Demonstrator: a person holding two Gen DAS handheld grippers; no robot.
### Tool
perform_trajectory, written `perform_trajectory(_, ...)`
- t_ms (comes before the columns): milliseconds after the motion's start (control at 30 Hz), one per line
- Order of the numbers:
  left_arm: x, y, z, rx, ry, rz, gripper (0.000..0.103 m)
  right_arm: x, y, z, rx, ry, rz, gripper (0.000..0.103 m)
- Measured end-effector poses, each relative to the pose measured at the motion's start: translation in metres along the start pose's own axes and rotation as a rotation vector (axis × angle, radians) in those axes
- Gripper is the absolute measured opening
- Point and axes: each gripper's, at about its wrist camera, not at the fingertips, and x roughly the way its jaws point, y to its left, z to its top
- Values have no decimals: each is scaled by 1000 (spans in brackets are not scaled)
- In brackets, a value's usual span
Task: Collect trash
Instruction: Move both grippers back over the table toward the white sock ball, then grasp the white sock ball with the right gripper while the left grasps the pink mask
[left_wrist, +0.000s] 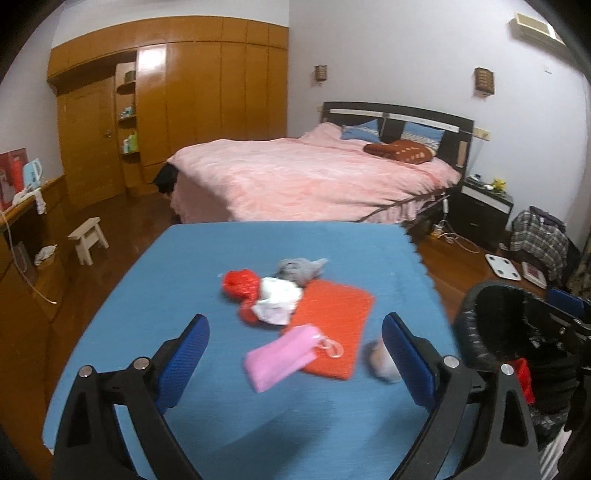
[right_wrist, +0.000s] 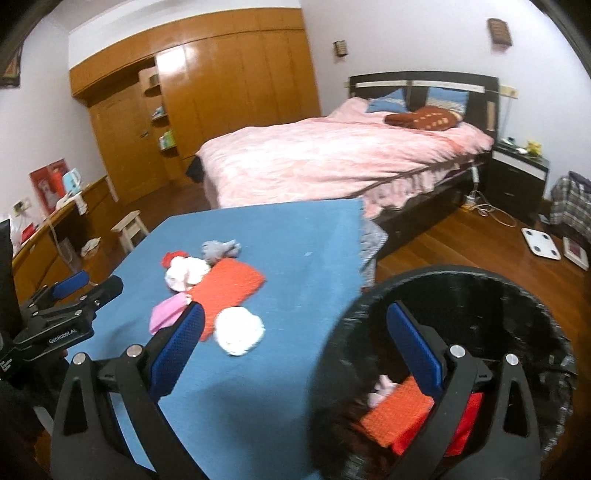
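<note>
Trash lies on a blue-covered table (left_wrist: 207, 424): an orange knitted cloth (left_wrist: 334, 325), a pink pouch (left_wrist: 282, 356), a white crumpled wad (left_wrist: 277, 299), a red plastic bag (left_wrist: 240, 284), a grey rag (left_wrist: 301, 269) and a pale ball (right_wrist: 239, 330). My left gripper (left_wrist: 295, 354) is open and empty above the table's near side, the pink pouch between its fingers in view. My right gripper (right_wrist: 295, 354) is open and empty, over the rim of a black-lined bin (right_wrist: 517, 295) at the table's right. The bin holds orange, red and pink items (right_wrist: 397, 413). The left gripper also shows in the right wrist view (right_wrist: 74, 291).
A pink-covered bed (left_wrist: 314, 177) stands behind the table. A wooden wardrobe (left_wrist: 207, 99) fills the far left wall. A small white stool (left_wrist: 88, 238) stands on the wood floor to the left. A white scale (left_wrist: 502, 266) and a plaid bag (left_wrist: 539, 240) lie on the floor at the right.
</note>
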Motion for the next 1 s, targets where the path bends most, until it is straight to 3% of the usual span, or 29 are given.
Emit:
perform_trajectory(367, 26, 36, -17, -21, 53, 62, 93, 66, 48, -8, -81, 75, 53, 96)
perform_trajectory(767, 51, 56, -32, -36, 108, 86, 92, 110, 59, -25, -95, 152, 65, 96)
perform_trajectory(1000, 63, 57, -35, -40, 131, 77, 92, 127, 57, -30, -90, 194, 70, 83)
